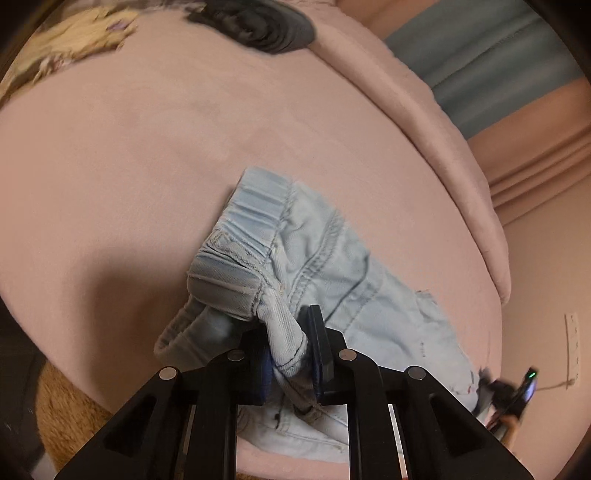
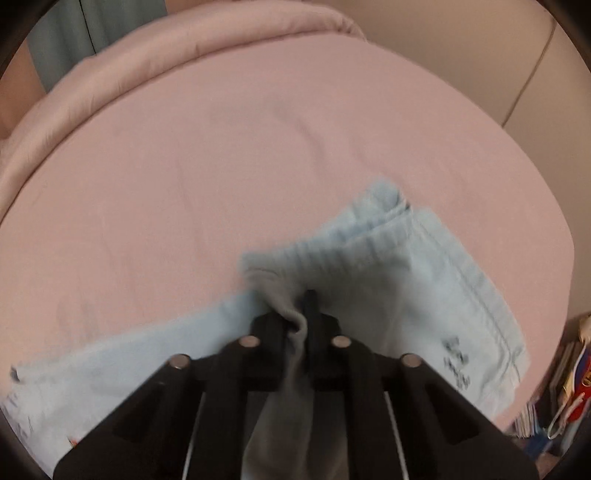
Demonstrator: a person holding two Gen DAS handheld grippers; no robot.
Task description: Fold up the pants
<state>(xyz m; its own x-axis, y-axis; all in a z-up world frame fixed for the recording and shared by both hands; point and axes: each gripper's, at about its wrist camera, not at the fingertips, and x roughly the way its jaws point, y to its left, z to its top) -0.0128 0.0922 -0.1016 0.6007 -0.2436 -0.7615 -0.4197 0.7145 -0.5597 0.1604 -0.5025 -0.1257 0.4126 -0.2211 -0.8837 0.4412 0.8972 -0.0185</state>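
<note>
Now both are gripping: the left tool [image 1: 291, 354] is clenching the pants [image 1: 325, 266] at the waistband, the right tool [image 2: 301, 325] is pinching another fold. They're lying on the pink bed [image 1: 147, 147]. Best keeping both edges level while lowering. Farther off, dark clothing [image 1: 266, 22] is sitting well clear.

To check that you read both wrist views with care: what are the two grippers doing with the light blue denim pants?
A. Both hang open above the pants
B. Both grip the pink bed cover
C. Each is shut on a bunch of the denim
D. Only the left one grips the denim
C: the left gripper and the right gripper each pinch a fold of the pants over the pink bed cover.
</note>
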